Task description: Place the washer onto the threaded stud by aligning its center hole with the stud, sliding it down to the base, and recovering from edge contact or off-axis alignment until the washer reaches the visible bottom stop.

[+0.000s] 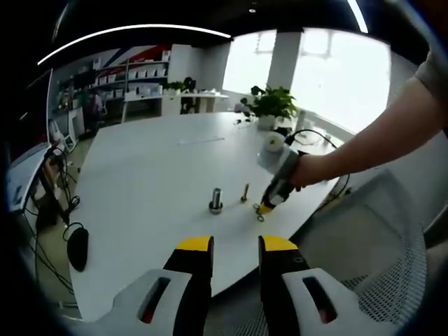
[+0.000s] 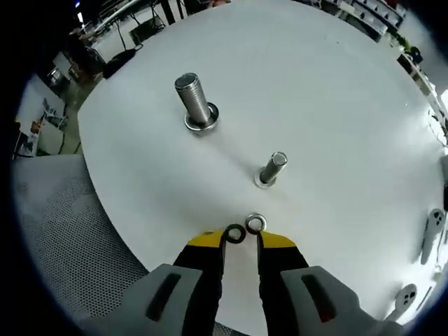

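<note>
A white table (image 1: 154, 168) is seen beyond the fingers. A mesh chair (image 1: 378, 245) is noted right of them, a potted plant (image 1: 271, 105) far ahead, and shelving (image 1: 133, 77) far ahead-left. A black mouse (image 1: 77, 246) is seen left.

A white table (image 2: 336, 84) bears two upright studs (image 2: 197, 105) and two washers (image 2: 255, 224).

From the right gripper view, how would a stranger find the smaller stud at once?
On the white round table two threaded studs stand upright. The smaller stud stands nearer the right claw, just beyond two small washers. It is thinner than the thick stud, which stands farther away.
</note>
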